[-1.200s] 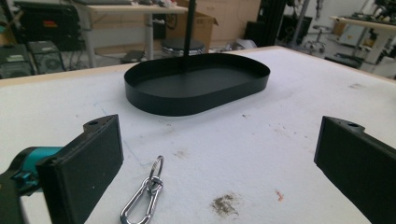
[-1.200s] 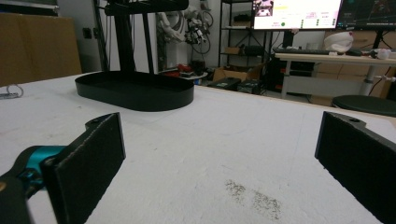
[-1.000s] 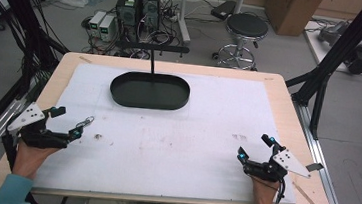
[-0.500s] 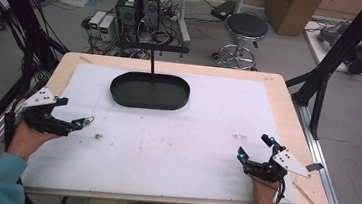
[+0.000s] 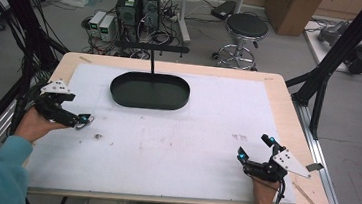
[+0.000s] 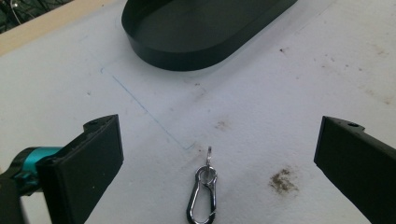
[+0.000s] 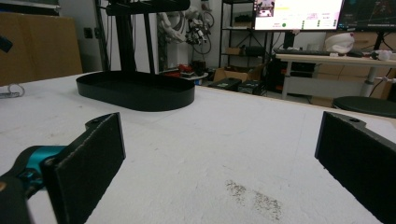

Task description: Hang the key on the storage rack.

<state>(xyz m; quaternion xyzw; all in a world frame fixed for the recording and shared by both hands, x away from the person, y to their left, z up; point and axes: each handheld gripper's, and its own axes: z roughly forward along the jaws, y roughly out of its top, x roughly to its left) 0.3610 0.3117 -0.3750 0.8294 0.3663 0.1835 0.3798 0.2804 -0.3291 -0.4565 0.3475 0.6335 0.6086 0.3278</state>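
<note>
A small silver carabiner (image 6: 202, 198) with a ring lies flat on the white table mat (image 5: 184, 147), near its left side. My left gripper (image 6: 219, 149) hovers just over the carabiner, open wide, one jaw on each side and neither touching it. From above, the left gripper (image 5: 78, 118) reaches in from the left edge with the carabiner (image 5: 85, 123) at its tips. My right gripper (image 5: 254, 148) rests low at the front right, open, nothing between its jaws. In its own view the right gripper (image 7: 219, 158) looks across bare mat.
A shallow black oval tray (image 5: 150, 91) sits at the back centre, with a thin black post and crossbar (image 5: 152, 47) rising behind it. The tray (image 6: 201, 32) is a short way beyond the carabiner. Small dirt stains (image 6: 281, 180) mark the mat. A stool and equipment stand beyond the table.
My left gripper has moved away from the person and slightly right, bringing its open jaws over the carabiner. The right gripper has stayed still.
</note>
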